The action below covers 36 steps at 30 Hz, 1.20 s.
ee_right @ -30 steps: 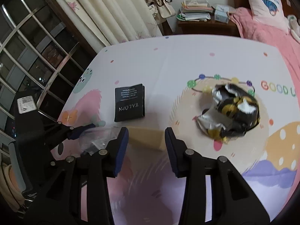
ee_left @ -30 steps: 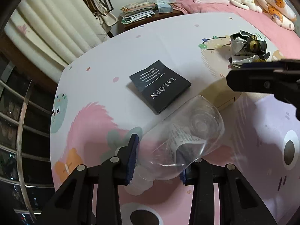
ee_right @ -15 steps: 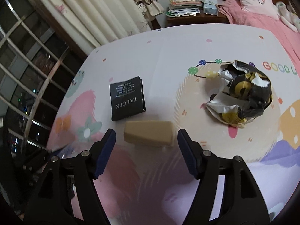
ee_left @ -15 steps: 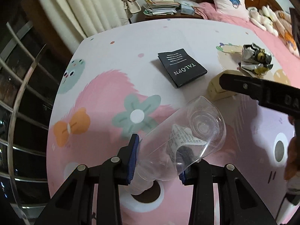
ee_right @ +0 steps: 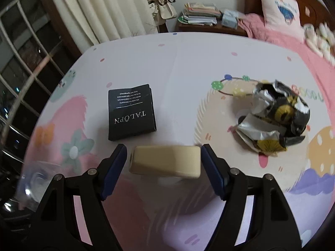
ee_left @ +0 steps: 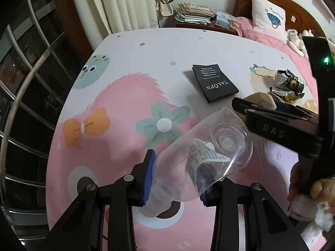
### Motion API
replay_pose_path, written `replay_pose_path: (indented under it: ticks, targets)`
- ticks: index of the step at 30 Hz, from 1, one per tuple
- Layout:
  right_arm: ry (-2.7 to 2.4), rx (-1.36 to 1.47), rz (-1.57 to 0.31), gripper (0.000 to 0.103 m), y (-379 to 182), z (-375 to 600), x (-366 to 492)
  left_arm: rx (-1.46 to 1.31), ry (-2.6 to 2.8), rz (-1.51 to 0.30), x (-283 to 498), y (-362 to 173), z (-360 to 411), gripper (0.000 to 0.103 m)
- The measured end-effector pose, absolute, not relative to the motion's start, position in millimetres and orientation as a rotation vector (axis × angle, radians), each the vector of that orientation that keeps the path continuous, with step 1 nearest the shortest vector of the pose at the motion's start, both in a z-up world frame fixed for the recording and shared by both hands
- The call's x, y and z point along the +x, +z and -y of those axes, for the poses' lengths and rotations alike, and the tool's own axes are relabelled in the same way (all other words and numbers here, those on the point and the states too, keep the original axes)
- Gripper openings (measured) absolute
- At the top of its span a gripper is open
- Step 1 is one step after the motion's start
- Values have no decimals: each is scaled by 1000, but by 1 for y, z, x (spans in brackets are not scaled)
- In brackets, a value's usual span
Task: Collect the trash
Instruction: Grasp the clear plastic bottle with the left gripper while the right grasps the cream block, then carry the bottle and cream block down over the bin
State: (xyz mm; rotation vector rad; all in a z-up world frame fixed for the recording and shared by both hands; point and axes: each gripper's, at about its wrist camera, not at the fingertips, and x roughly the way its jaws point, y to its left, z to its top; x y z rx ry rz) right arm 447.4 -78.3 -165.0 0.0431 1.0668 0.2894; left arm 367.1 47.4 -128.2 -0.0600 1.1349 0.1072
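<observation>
Fingers, right: right gripper (ee_right: 163,167) stood wide apart, nothing held – the two blue pads flanked the beige block (ee_right: 165,161) w/ a sliver of gap each side; not pressing yet as far as the right wrist view showed.
Fingers, left: left gripper (ee_left: 175,179) clamped on the clear plastic bottle (ee_left: 201,152) near its neck end – cap toward the wrist, base pointing up and away over the tabletop (ee_left: 146,48).
Key relation: beige block lay dead ahead of the right fingers, right between them, long axis running across from one pad to the other. So the pads faced its short ends – closing would squeeze it lengthwise.
Block pose: flat on the tabletop, one long face up; slight tilt vs. the pad line, left end a touch nearer the black packet (ee_right: 131,113).
Nearer hand: right, clearly – left was busy w/ the bottle and off to the side; in the left wrist view the right gripper's body crossed in front of the block.
Other trash: crumpled foil wrapper (ee_right: 276,117) sat well apart, to the right of the block; black packet marked TALOPN just beyond the block, up-left.
Likely next: prob. a straight squeeze on the block – lengthwise span nearly fills the opening, so little margin; a small sideways miss could nudge it instead of catching it.
Risk: smooth ends, may slip or pivot out.
Person: a hand (ee_left: 309,190) at the edge of the left wrist view, gripping the right handle.
</observation>
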Motion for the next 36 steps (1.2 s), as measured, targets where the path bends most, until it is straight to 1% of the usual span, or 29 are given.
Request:
replay_pose_path:
  ticks: [4, 6, 13, 19, 27, 32, 36]
  targets:
    - [293, -64, -1030, 70, -169, 68, 441, -70, 110, -1134, 363, -128, -50, 36]
    - [284, -118, -1009, 62, -171, 64, 437, -74, 109, -1134, 360, -128, -50, 36]
    - [310, -81, -1008, 61, -168, 76, 426, -80, 96, -1127, 349, -124, -47, 36]
    - [384, 9, -991, 61, -130, 95, 386, -106, 59, -1097, 325, -106, -42, 36]
    - [430, 106, -957, 61, -68, 110, 280, -116, -23, -1058, 249, -69, -43, 36]
    - [417, 213, -943, 61, -35, 112, 186, -110, -109, -1051, 171, -47, -51, 36]
    - [419, 318, -931, 61, -20, 109, 108, -65, -171, -1043, 111, -40, -59, 36]
